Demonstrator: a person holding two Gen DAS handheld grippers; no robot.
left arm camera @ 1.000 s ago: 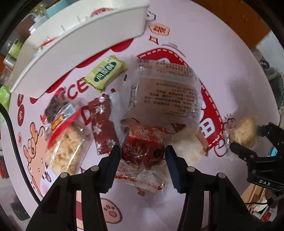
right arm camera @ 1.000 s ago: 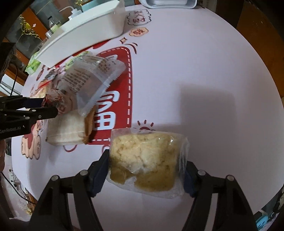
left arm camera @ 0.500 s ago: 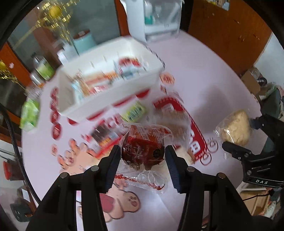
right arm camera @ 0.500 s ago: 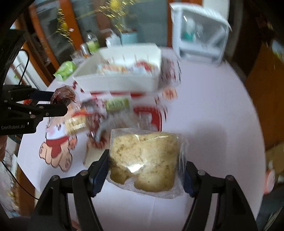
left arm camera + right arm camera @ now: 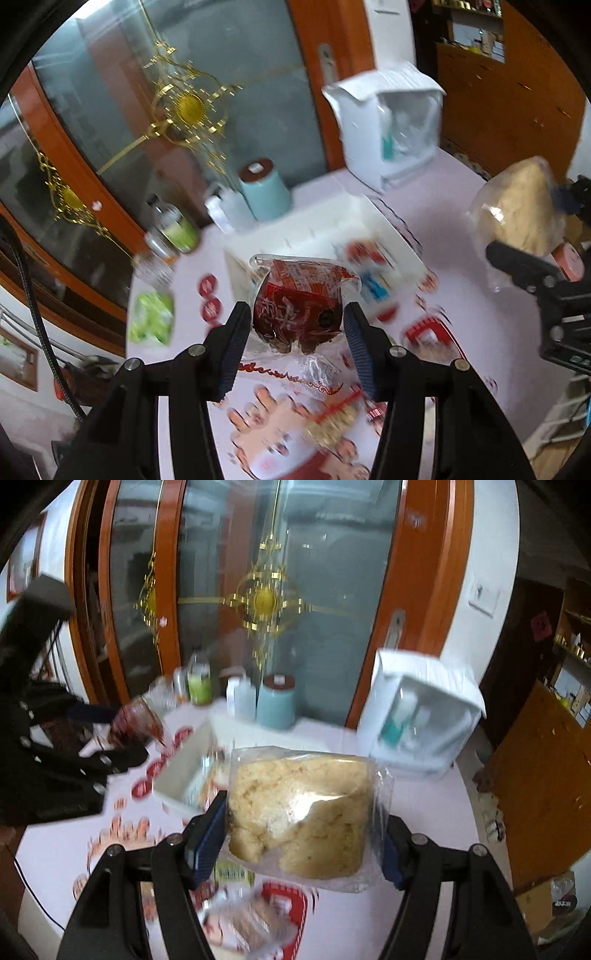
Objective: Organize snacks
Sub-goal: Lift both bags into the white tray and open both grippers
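Note:
My left gripper [image 5: 297, 328] is shut on a dark red wrapped snack [image 5: 299, 314] and holds it high above the table, in front of the white snack box [image 5: 325, 232]. My right gripper [image 5: 301, 823] is shut on a clear bag with a pale yellow crumbly cake [image 5: 299, 812], also raised, to the right of the box [image 5: 184, 771]. The cake bag shows at the right of the left wrist view [image 5: 517, 210]; the red snack shows at the left of the right wrist view [image 5: 136, 720]. Loose snacks [image 5: 243, 923] lie blurred on the pink table below.
A white lidded container [image 5: 391, 125] stands behind the box at the table's far edge. A light blue canister [image 5: 264, 192], a white bottle [image 5: 225, 214] and a green-labelled jar [image 5: 177, 232] stand at the back left. A green packet [image 5: 151, 317] lies at the left edge. Glass doors rise behind.
Both grippers have lifted well up from the table and tilted up toward the room, each still holding its snack. The snack pile has dropped low in view.

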